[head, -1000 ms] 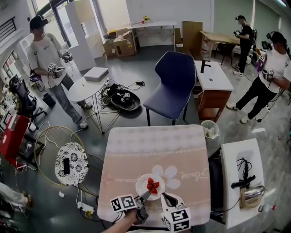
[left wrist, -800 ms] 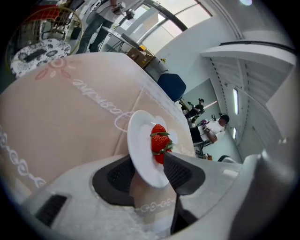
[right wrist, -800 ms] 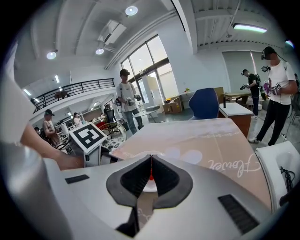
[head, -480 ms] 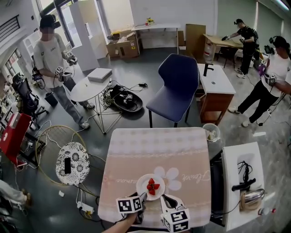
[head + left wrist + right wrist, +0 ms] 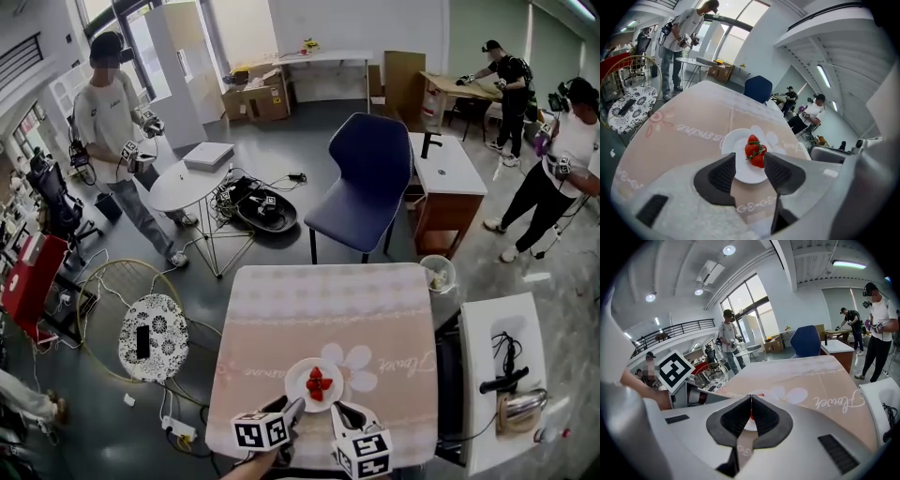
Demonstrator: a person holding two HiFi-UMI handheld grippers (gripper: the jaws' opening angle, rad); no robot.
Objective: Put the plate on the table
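Observation:
A white plate (image 5: 302, 386) with strawberries (image 5: 319, 381) lies flat on the pink flowered table (image 5: 328, 309), near its front edge. My left gripper (image 5: 294, 409) hovers just behind the plate's near rim. Its jaws have just been opening and stand wide. In the left gripper view the plate (image 5: 740, 166) and the strawberries (image 5: 754, 151) show in the gap of the left gripper (image 5: 750, 159), and the pads touch neither. My right gripper (image 5: 339, 411) waits beside it, to the right of the plate. In its own view the right gripper (image 5: 751, 401) is shut with nothing held.
A blue chair (image 5: 361, 164) stands behind the table's far edge. A white side counter (image 5: 487, 319) with dark tools is at the right, a small bin (image 5: 433, 267) by the table's far right corner. A patterned round seat (image 5: 148, 336) sits to the left. Several people stand further off.
The left gripper has let go of the plate's near rim, opened wide, rolled, and pulled up and back a little. The plate stays on the table. The right gripper has kept still.

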